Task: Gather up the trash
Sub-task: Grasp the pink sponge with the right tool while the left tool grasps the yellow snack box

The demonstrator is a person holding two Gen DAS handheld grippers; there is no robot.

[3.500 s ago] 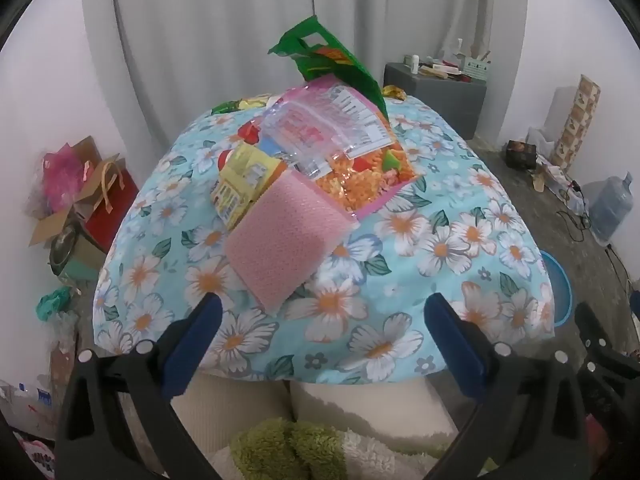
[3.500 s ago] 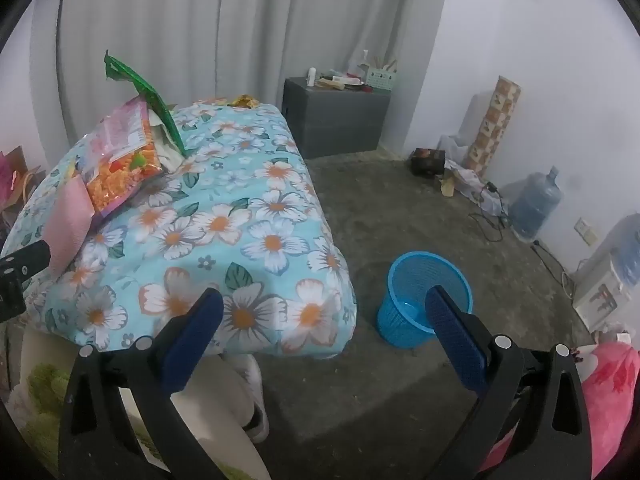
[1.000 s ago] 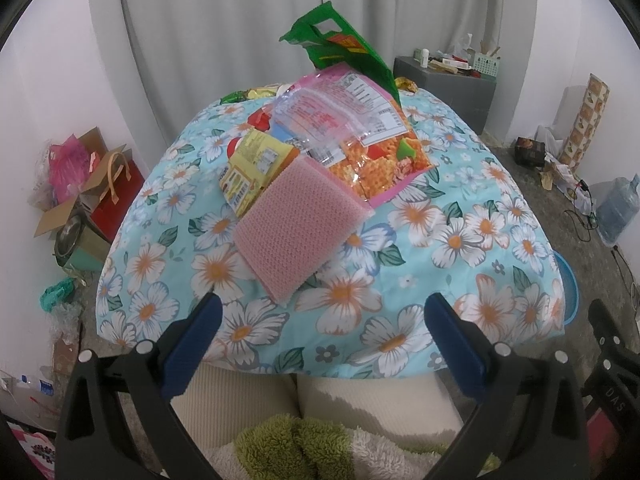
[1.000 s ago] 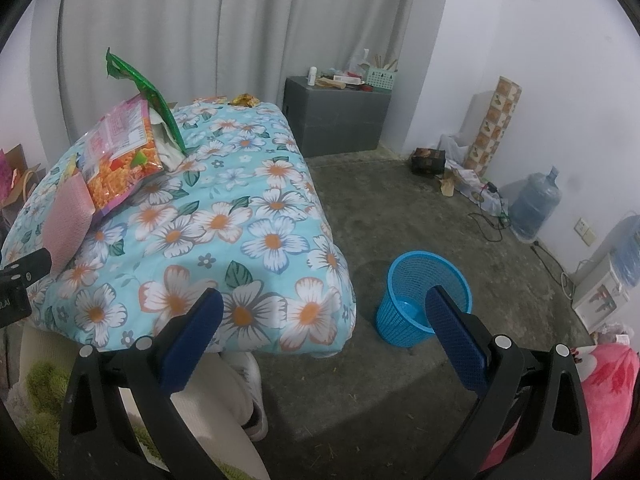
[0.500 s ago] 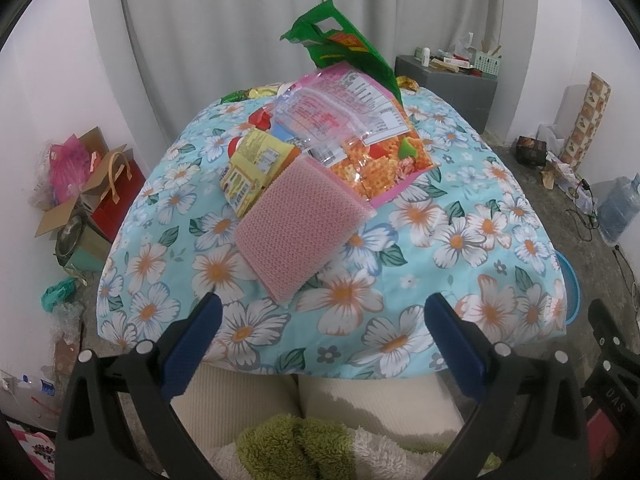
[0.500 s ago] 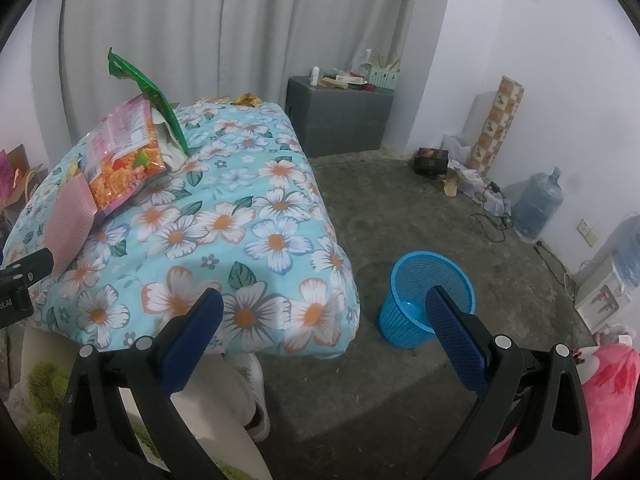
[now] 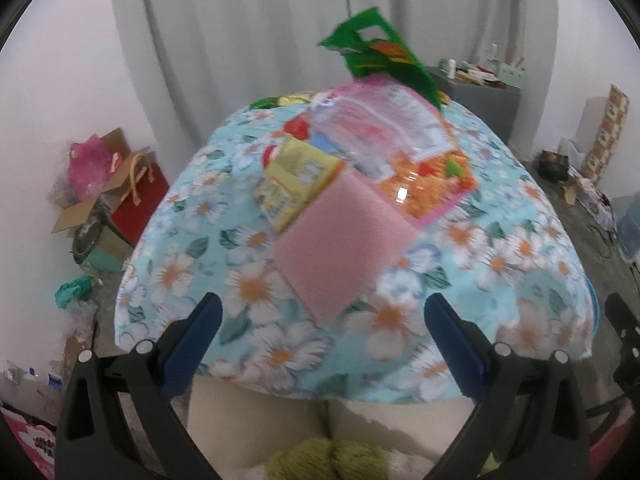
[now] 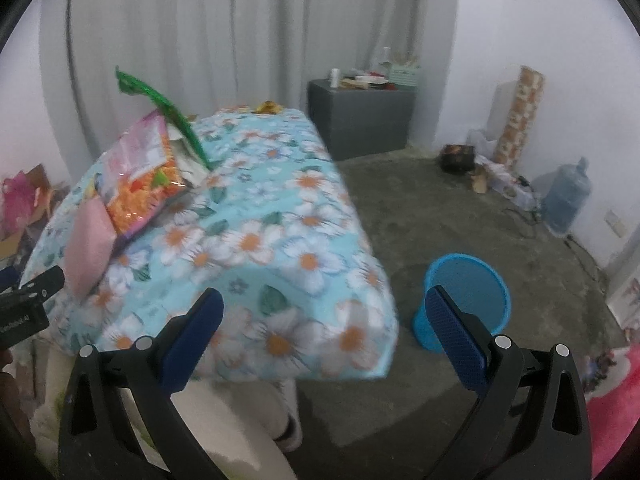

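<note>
A pile of trash lies on the floral tablecloth (image 7: 500, 248): a pink foam sheet (image 7: 340, 244), a yellow packet (image 7: 296, 184), an orange snack bag (image 7: 424, 184) with a pink clear wrapper (image 7: 380, 124), and a green bag (image 7: 380, 56) standing up. My left gripper (image 7: 320, 340) is open and empty, just short of the table's near edge. My right gripper (image 8: 324, 332) is open and empty, near the table's right corner. The pile also shows in the right wrist view: the pink sheet (image 8: 88, 256), the orange bag (image 8: 148, 184), the green bag (image 8: 172, 116). A blue mesh bin (image 8: 468, 292) stands on the floor.
Grey curtains hang behind the table. A grey cabinet (image 8: 360, 120) with small items stands at the back. A water jug (image 8: 568, 200) and clutter line the right wall. Boxes and a red bag (image 7: 136, 196) sit on the left floor. My knees are under the table's edge.
Both grippers have moved a little closer to the table, and both views are now motion-blurred. The trash pile has not moved. Both jaws stay open.
</note>
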